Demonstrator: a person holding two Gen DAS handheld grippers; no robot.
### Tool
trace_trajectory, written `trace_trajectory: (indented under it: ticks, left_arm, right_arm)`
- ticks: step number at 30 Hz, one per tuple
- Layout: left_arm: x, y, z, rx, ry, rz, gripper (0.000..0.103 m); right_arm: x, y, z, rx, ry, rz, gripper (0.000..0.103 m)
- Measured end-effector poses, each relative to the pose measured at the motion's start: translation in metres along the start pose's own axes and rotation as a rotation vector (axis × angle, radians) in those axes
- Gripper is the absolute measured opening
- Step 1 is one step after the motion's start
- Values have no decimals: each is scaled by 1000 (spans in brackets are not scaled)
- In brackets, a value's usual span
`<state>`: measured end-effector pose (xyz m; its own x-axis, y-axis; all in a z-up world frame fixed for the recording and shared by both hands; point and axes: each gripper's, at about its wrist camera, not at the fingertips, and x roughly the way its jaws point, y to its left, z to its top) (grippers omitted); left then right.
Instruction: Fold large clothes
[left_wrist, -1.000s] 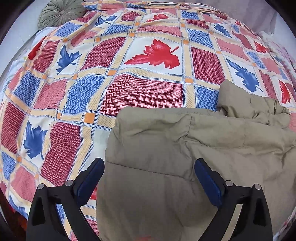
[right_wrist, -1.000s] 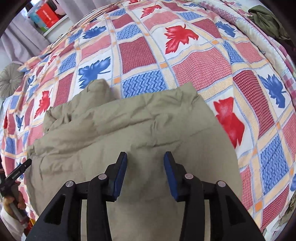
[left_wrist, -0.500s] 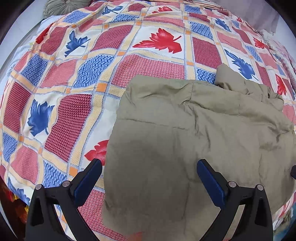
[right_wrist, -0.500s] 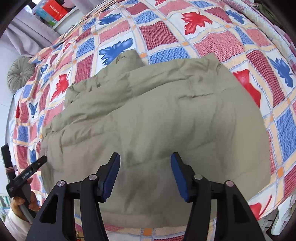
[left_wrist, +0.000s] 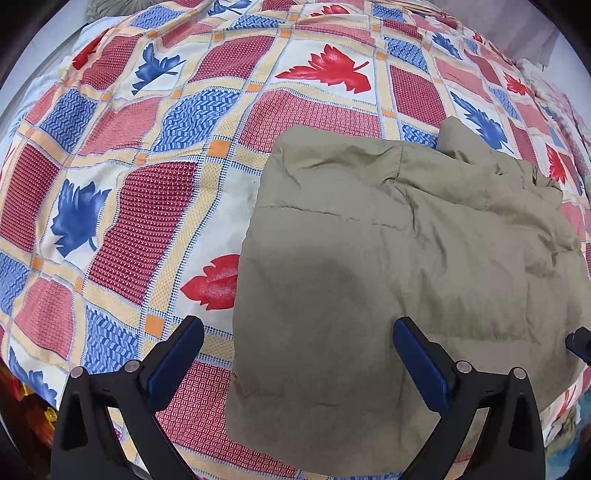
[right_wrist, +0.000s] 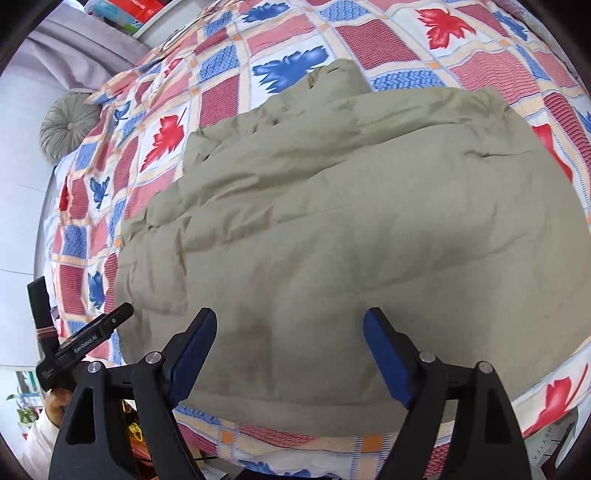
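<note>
jacket (left_wrist: 388, 266) folded flat on bedspread (left_wrist: 147, 206), near its front edge.
left gripper (left_wrist: 297, 363) hangs above the jacket's left border, jaws spread wide, nothing between them. right gripper (right_wrist: 290, 352) hangs over the jacket's near half; its jaws have just been opening, now spread, nothing gripped. round cushion (right_wrist: 68, 127) lies at the far corner.

I see the puffy, quilted olive-khaki jacket (right_wrist: 351, 229) folded into a rumpled, roughly rectangular bundle, lying flat near the bed's front edge on the leaf-patterned patchwork bedspread (left_wrist: 155, 206).
</note>
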<state>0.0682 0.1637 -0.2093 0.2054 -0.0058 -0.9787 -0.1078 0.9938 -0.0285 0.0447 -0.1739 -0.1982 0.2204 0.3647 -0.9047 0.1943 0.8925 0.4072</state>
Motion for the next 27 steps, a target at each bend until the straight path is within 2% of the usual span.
trace_trajectory:
  ticks: [6,11,15,21,24,27]
  left_arm:
    - [4,13,-1,-24,6,4,103]
    - [5,30,0,-39,14,-121,103]
    - [11,52,8,-27,26,-266,103]
    - [49,80,20,-87,152,-564,103]
    - [69,74,24,-99,223,-692,103]
    - [78,53,28,-56,251,-759,103]
  right_arm:
    - [4,22,-4,-47,-28,41,86]
    - [10,28,-7,-41,-27,55,86]
    - [16,26,-8,-28,9,66,86]
    - [27,24,-9,-23,55,55,86]
    - [31,25,-11,-33,65,43,86]
    - [36,25,-13,-36,74,35,86]
